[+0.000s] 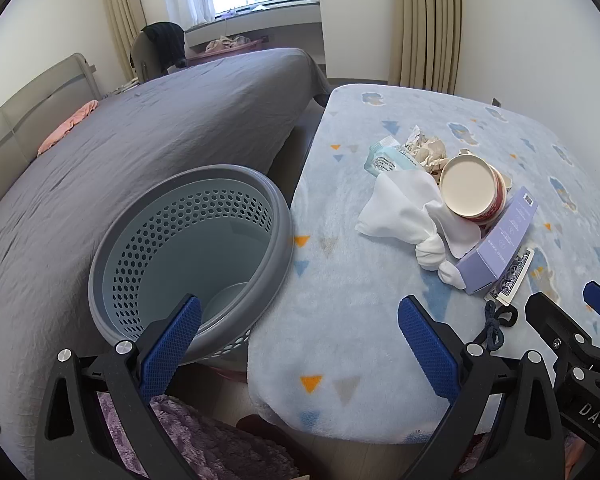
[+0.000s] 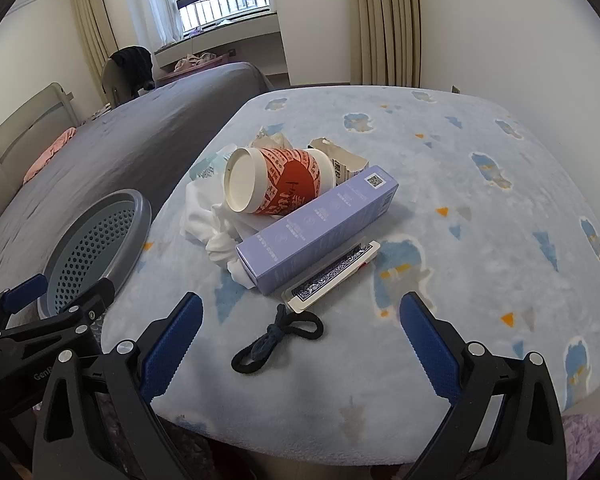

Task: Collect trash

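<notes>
Blue blanket table (image 2: 460,208): trash pile (image 2: 300,200) ahead of right tool (image 2: 300,332), both tools wide, empty

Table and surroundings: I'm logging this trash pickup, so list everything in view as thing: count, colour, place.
Table: one, pale blue patterned cover, beside bed.
Paper cup: one, red and white, lying on its side atop the pile.
Box: one, lilac, long, beside the cup.
Cloth: one, white, knotted, under the cup.
Wipes pack: one, teal, behind the cloth.
Crumpled paper: beige, behind the cup.
Card deck: one, blue-backed, against the box.
Cord: one, dark, nearest edge.
Basket: one, grey, perforated, between bed and table.
Bed: one, grey sheet.
Left gripper: open.
Right gripper: open.
</notes>
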### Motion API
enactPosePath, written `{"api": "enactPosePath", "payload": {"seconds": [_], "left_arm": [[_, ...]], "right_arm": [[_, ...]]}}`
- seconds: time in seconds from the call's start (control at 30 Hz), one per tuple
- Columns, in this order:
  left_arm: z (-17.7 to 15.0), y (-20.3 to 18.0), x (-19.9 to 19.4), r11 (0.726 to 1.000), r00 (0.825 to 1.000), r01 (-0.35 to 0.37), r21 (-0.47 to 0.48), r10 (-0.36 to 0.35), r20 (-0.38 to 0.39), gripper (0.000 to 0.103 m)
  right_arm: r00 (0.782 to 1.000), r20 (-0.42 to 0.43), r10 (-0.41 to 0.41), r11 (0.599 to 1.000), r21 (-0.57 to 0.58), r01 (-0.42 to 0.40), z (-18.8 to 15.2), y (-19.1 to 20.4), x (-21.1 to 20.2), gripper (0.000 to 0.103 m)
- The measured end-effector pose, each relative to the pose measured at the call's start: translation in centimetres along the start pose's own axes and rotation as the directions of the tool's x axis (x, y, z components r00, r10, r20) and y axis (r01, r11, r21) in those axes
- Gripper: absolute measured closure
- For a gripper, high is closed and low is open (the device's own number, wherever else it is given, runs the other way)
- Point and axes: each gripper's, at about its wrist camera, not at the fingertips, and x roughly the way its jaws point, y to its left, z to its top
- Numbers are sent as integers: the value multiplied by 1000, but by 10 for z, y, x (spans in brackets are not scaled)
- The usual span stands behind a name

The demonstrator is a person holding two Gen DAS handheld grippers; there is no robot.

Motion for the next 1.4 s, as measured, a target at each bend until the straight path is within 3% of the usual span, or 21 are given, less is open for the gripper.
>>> {"api": "enactPosePath", "payload": {"seconds": [1.4], "left_arm": [[3, -1, -2, 1000, 1000, -1, 7, 1, -2, 6]], "right_arm": [[1000, 5, 25, 1000, -4, -25, 1, 2, -2, 9]]}}
